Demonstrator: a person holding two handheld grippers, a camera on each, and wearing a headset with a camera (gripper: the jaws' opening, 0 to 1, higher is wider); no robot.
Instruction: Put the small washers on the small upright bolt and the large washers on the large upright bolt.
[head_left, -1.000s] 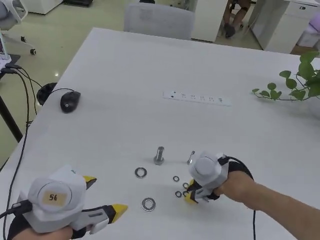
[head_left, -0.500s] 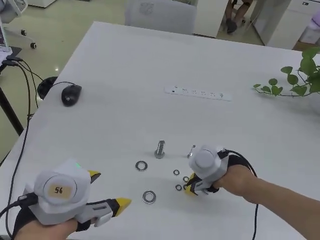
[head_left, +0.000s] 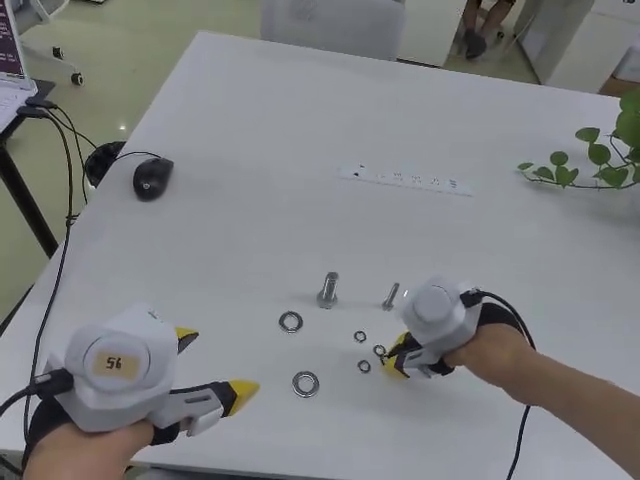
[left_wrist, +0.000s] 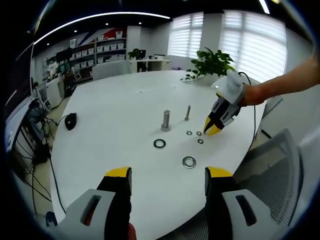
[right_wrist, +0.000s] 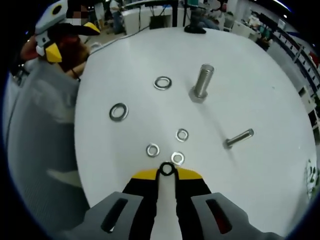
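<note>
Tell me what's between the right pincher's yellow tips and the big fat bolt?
Two small washers lie loose between the right gripper and the large bolt, seen in the right gripper view.

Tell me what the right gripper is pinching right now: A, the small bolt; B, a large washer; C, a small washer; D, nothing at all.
C: in the right gripper view, the right gripper has its yellow tips closed on a small washer standing on edge between them.
</note>
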